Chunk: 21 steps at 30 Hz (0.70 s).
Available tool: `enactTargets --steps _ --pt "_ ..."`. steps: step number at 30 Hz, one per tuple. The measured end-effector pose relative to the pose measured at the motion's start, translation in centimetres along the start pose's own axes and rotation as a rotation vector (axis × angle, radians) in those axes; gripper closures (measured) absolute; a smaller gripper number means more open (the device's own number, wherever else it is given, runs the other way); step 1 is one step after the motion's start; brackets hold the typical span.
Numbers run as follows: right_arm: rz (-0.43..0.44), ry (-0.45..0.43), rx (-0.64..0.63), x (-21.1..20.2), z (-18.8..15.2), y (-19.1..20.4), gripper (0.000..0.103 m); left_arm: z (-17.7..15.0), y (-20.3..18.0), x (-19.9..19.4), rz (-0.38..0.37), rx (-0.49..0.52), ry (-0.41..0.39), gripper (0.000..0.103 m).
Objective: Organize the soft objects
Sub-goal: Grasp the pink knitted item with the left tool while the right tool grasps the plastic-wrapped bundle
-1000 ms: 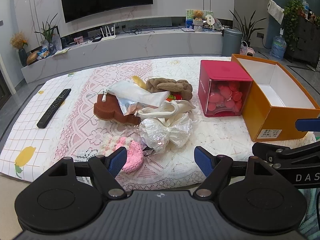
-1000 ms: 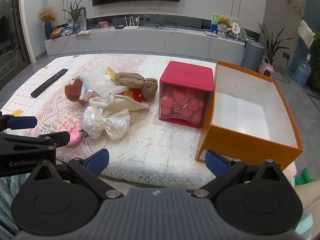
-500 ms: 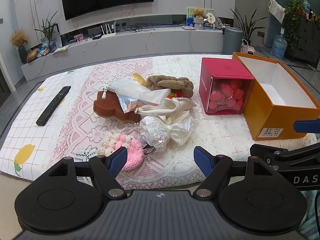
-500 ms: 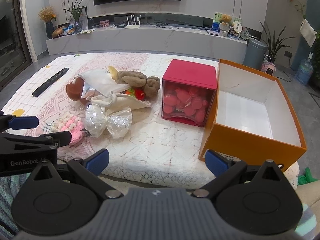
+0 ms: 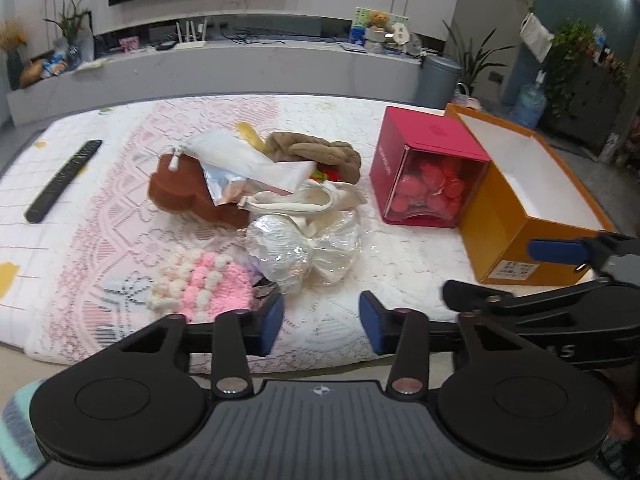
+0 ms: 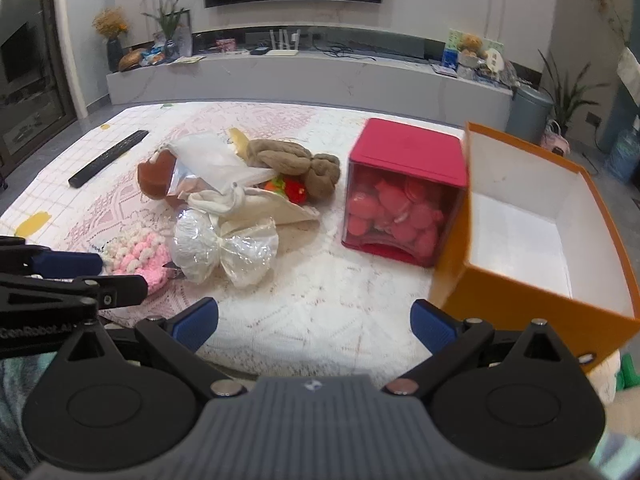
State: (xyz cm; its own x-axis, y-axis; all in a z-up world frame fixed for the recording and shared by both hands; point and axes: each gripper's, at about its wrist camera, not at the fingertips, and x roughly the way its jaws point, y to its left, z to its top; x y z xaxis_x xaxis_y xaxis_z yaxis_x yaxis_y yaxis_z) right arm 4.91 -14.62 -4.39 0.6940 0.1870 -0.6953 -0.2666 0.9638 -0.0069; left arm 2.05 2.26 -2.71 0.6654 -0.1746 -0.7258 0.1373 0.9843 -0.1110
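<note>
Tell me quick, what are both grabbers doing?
Left hand-held gripper: open, holding nothing.
Right hand-held gripper: open, holding nothing.

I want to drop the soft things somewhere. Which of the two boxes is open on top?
The orange box, at the right end: no lid, white inside showing. The red box beside it is closed on top.
</note>
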Motion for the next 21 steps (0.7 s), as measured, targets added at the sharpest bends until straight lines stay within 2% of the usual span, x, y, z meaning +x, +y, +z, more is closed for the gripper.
enactTargets --steps 4,6,9,13,17,21 --pt "0.037 0.000 -0.054 1.6 0.6 0.7 0.004 0.2 0.6 0.8 0.021 0.037 -0.007 0.060" --pt "0.057 -0.006 -0.083 2.4 1.0 1.0 0.010 0.5 1.2 1.1 0.037 0.058 -0.002 0.060" --pt "0.096 -0.019 -0.140 3.6 1.5 1.6 0.012 1.1 2.2 1.8 0.080 0.064 0.037 0.060" --pt "0.125 -0.012 -0.229 5.5 2.4 2.5 0.012 1.8 4.1 3.5 0.100 0.071 0.113 0.040" --pt "0.164 0.016 -0.323 8.0 3.2 3.9 0.015 1.9 5.0 5.0 0.084 0.087 0.168 0.037" --pt "0.165 0.026 -0.449 10.1 3.3 5.4 0.016 1.8 5.2 6.7 0.066 0.105 0.203 0.037"
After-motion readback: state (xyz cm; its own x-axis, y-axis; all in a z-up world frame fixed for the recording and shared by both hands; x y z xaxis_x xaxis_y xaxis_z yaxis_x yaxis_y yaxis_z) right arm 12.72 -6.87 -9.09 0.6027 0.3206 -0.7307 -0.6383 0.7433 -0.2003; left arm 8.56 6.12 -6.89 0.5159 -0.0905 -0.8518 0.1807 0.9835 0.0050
